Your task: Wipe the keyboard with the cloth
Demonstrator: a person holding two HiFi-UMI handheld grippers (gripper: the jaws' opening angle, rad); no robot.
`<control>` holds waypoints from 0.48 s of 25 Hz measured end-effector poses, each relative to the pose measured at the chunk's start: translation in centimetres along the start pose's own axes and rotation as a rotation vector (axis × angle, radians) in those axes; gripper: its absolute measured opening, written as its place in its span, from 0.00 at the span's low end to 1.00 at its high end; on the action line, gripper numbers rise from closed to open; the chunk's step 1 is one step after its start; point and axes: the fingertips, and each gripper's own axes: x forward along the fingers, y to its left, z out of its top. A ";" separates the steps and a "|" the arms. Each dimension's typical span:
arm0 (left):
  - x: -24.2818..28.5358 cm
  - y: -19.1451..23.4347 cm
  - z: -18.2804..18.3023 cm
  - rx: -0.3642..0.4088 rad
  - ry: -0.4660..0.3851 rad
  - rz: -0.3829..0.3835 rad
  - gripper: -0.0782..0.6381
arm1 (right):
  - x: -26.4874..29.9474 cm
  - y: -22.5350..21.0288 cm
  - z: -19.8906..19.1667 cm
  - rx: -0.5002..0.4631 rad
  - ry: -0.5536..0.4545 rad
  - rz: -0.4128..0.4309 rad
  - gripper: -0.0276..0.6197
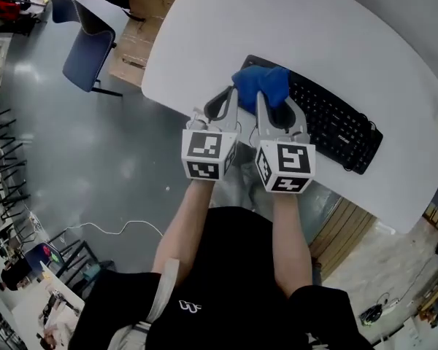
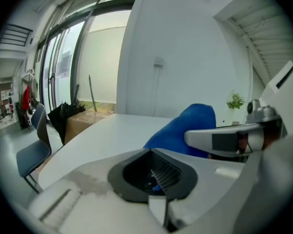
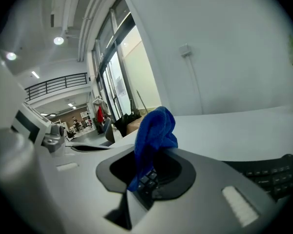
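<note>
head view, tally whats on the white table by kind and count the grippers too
keyboard: 1
cloth: 1
grippers: 2, the left gripper and the right gripper
total: 4
</note>
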 end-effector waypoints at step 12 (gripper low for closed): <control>0.5 3.1 -7.5 0.006 0.200 -0.024 0.10 | 3.9 4.3 -5.7 0.023 0.123 0.054 0.16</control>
